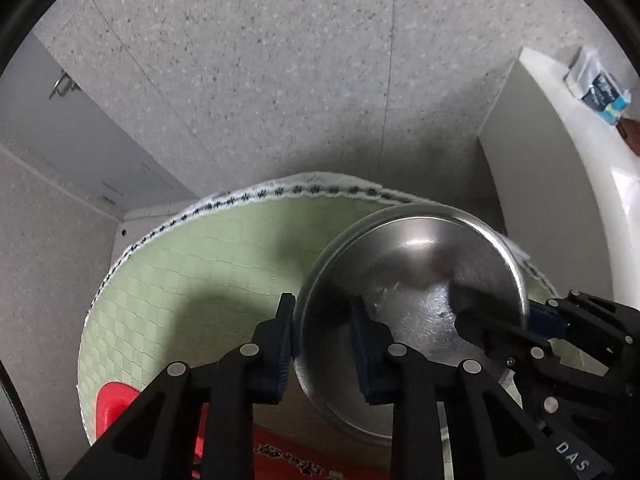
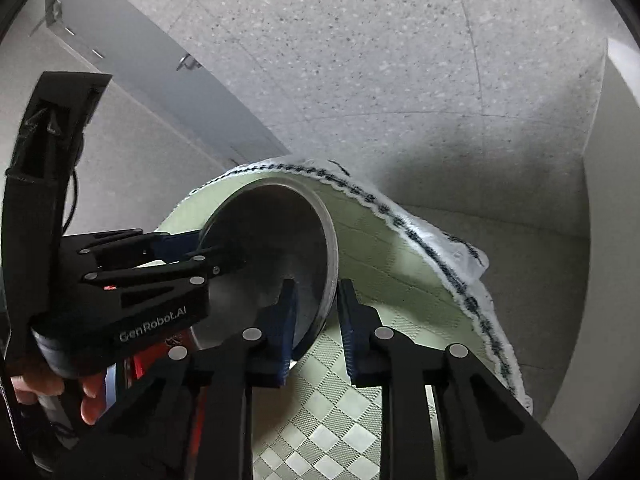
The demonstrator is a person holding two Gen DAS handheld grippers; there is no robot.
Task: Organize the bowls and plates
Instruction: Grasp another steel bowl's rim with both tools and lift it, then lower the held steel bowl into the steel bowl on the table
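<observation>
A steel bowl (image 1: 416,280) is held tilted above a green checked cloth (image 1: 208,264). My left gripper (image 1: 324,320) straddles the bowl's left rim, one finger outside and one inside, with a visible gap to the rim. My right gripper (image 2: 316,304) straddles the opposite rim of the same bowl (image 2: 272,248), also with a gap. Each gripper shows in the other's view: the right one (image 1: 520,328) at the bowl's right edge, the left one (image 2: 188,256) at its left edge. Whether either pair of pads presses the rim is unclear.
The green cloth (image 2: 400,280) has a white fringed edge with dark stitching. A red object (image 1: 116,400) and red printed packaging (image 1: 304,460) lie at its near side. A white cabinet (image 1: 552,184) stands right, speckled floor beyond.
</observation>
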